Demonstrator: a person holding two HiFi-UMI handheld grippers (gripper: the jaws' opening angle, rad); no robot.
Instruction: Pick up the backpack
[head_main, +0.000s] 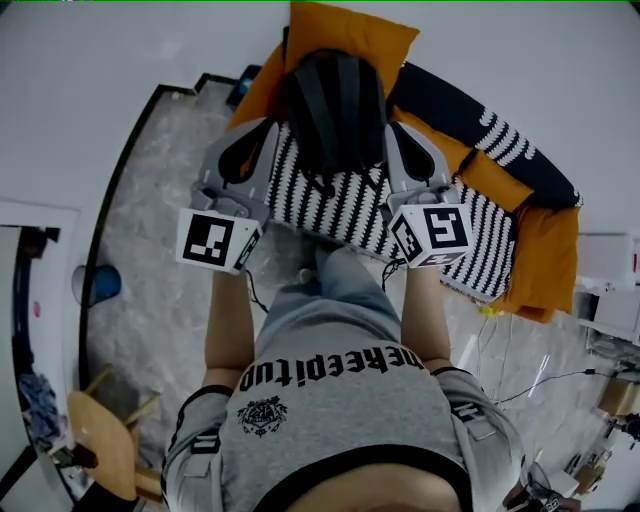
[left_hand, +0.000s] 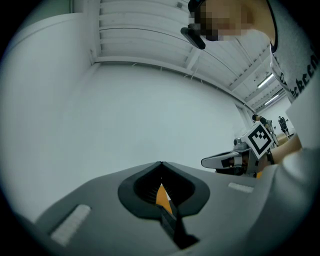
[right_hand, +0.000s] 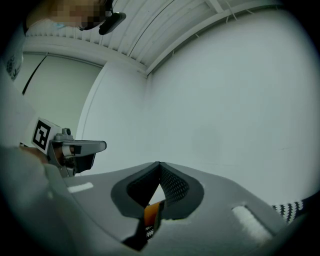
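– How does the left hand-held gripper (left_hand: 161, 163) stand?

– Clenched. Its jaws meet tip to tip, and a dark strap (left_hand: 172, 223) of the black fabric backpack (head_main: 335, 105) is pinched low between them.

– And the right hand-held gripper (right_hand: 159, 163)?

– Clenched as well, tips together, with dark stuff of the backpack caught low in its jaws. Both grippers point roughly level, towards a plain white wall.

– Where is the backpack, then?

– From the head view, it hangs between the two grippers, in front of the sofa with a black-and-white striped cover (head_main: 345, 205). Its padded shoulder side faces the camera. Its top lies over the big orange cushion (head_main: 352, 35) at the sofa's back, and its lower end lies over the striped seat. I cannot tell whether that end touches the sofa.

– Anything showing inside it?

– Only the outside is visible, so I cannot tell what it holds, or whether it is zipped.

– What else lies on the sofa?

– More orange cushions (head_main: 548, 255) sit at its far right end.

– And who holds the grippers?

– A person in a grey printed T-shirt (head_main: 335, 400), standing just in front of the sofa with both forearms stretched out towards it.
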